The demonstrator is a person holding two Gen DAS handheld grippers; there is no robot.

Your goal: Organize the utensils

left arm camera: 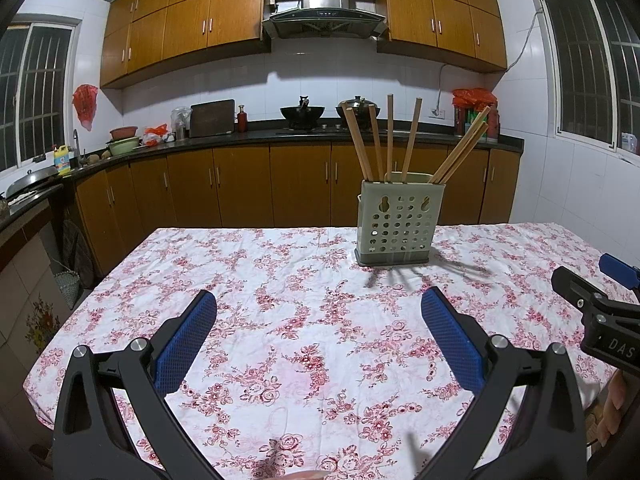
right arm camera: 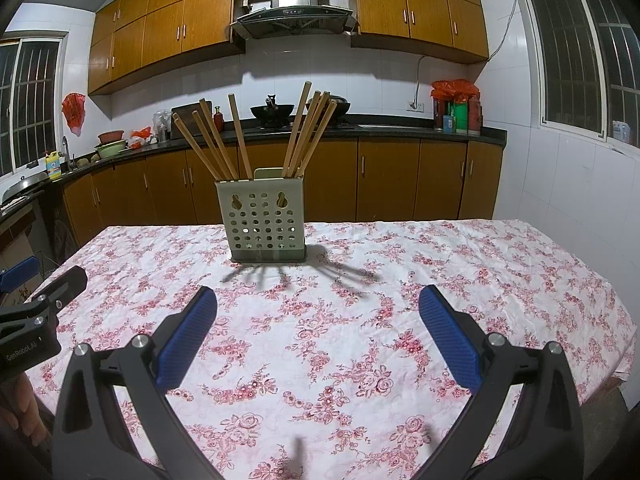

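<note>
Both grippers are held over the table [left arm camera: 120,280], jaws spread wide, nothing between the pads. The left gripper [left arm camera: 319,312] is aimed across the flowered tablecloth [left arm camera: 304,352]; its blue pads [left arm camera: 188,340] are well apart. The right gripper [right arm camera: 318,308] is in the same state, blue pads [right arm camera: 448,332] wide apart, nothing gripped.

The utensil holder [left arm camera: 396,222] is seen upright on the far part of the table, well clear of both grippers. It is a pale green box with round holes in its front wall and a darker base. The chopsticks [left arm camera: 390,136] are stood in it, leaning outward in two fans: one group to the left side, one to the right. Their shadows are cast on the cloth in front of the holder.

In the left wrist view the right gripper is caught at the right edge; in the right wrist view the left gripper is caught at the left edge. No loose utensils are seen on the cloth.
</note>
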